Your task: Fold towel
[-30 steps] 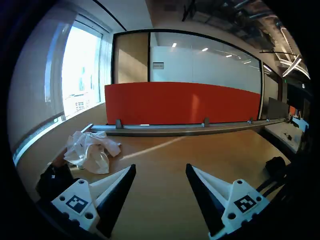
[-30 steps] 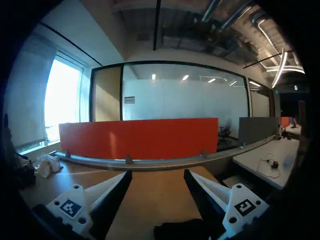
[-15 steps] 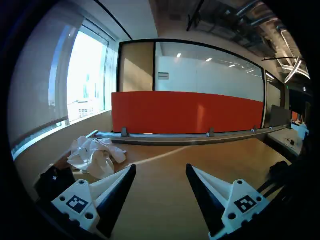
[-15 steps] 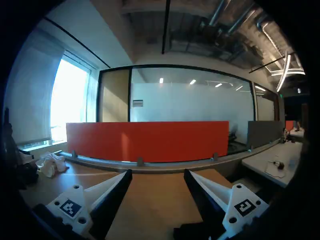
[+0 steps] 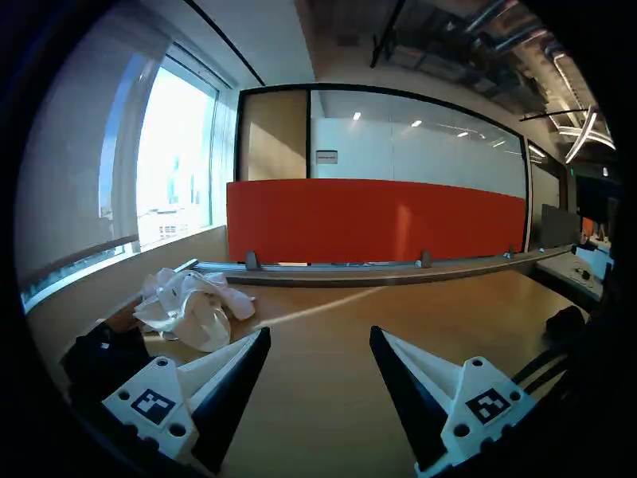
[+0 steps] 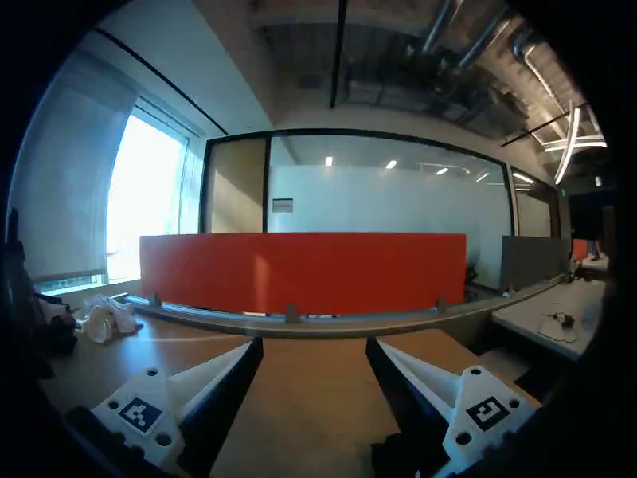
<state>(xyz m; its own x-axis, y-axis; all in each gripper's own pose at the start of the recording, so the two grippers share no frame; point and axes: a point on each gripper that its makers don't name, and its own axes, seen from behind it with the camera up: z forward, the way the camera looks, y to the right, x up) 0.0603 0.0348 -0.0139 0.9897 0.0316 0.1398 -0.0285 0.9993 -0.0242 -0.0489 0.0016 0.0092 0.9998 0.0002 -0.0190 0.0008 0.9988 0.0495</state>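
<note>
1. Left gripper (image 5: 320, 330): jaws spread wide, nothing between them, just bare wooden desk (image 5: 334, 398) under the tips.
2. Right gripper (image 6: 314, 341): same deal, jaws apart and holding nothing.
3. The towel (image 5: 191, 303) is a crumpled white heap on the desk, past the left gripper's left finger and clear of it. In the right gripper view it's small, far left (image 6: 107, 317).
4. Farther back, an orange divider (image 5: 374, 219) runs along the desk's far edge, with a bright window (image 5: 171, 175) on the left.

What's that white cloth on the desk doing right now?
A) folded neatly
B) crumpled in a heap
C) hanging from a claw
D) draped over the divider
B: the white cloth lies bunched on the wooden desk, clear of the open left gripper.
</note>
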